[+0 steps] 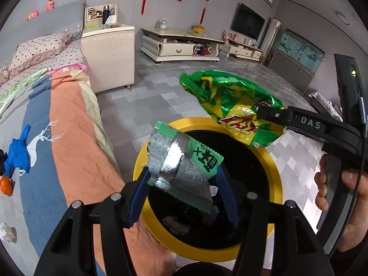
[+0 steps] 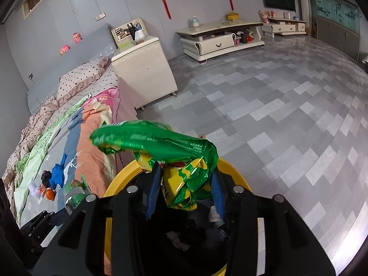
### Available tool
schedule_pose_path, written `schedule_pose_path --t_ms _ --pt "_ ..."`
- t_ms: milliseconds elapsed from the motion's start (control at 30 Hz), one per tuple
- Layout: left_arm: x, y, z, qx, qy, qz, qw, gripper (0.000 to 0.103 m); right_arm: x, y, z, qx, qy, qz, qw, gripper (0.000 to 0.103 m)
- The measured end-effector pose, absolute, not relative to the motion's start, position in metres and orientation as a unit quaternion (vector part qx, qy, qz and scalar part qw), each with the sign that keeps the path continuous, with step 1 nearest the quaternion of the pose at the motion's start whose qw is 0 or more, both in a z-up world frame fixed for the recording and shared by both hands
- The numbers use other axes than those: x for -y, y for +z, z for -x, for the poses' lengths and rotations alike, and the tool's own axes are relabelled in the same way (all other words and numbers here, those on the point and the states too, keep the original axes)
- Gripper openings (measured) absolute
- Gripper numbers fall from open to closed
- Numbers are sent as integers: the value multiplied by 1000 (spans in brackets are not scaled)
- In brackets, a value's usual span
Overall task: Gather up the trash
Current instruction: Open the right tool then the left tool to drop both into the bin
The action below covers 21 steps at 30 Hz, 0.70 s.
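A bed [image 1: 57,124] with a striped orange, blue and grey cover fills the nine-o'clock side of the left wrist view, grey tiled floor [image 2: 276,105] spreading away at three o'clock. Beside the bed's edge stands a yellow-rimmed trash bin [image 1: 274,168] with a black interior, crumpled scraps lying at its bottom.

Over the bin's one-o'clock rim hangs a crumpled green-and-yellow snack bag [image 1: 232,99]. It sits between the blue fingers of the right gripper [image 2: 186,181]; whether those fingers are clenched on it or have released it cannot be told, as the bag hides the contact.

Above the bin's mouth, toward ten o'clock, a smaller green-and-silver wrapper [image 1: 184,165] sits between the fingers of the left gripper [image 1: 181,184]. Its crinkled edge lies against the nine-o'clock finger, while the three-o'clock finger stands apart from it, so the fingers look released rather than clenched.

A hand [image 1: 335,191] grips the right tool at four o'clock. On the bed cover, at nine o'clock, lie a blue scrap [image 1: 19,154] and a small orange fruit [image 1: 5,185].
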<state>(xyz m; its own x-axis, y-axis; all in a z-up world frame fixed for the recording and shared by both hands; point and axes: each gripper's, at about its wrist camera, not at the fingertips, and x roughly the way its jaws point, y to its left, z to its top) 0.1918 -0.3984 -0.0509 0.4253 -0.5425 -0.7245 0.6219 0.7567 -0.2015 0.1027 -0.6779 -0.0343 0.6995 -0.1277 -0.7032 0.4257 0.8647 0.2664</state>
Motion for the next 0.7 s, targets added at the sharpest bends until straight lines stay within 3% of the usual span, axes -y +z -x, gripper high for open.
schedule_pose_path --t_ms 233,433,700 --pt "393 -50 -191 -409 -342 -44 845 65 680 -26 -95 -346 -168 -209 899 56" --pt "384 -44 -188 -399 -336 -46 852 79 680 -25 -89 -344 -176 -212 898 60" --pt "360 -38 -191 -385 -311 -48 867 89 673 -18 -85 -339 -180 -216 898 68"
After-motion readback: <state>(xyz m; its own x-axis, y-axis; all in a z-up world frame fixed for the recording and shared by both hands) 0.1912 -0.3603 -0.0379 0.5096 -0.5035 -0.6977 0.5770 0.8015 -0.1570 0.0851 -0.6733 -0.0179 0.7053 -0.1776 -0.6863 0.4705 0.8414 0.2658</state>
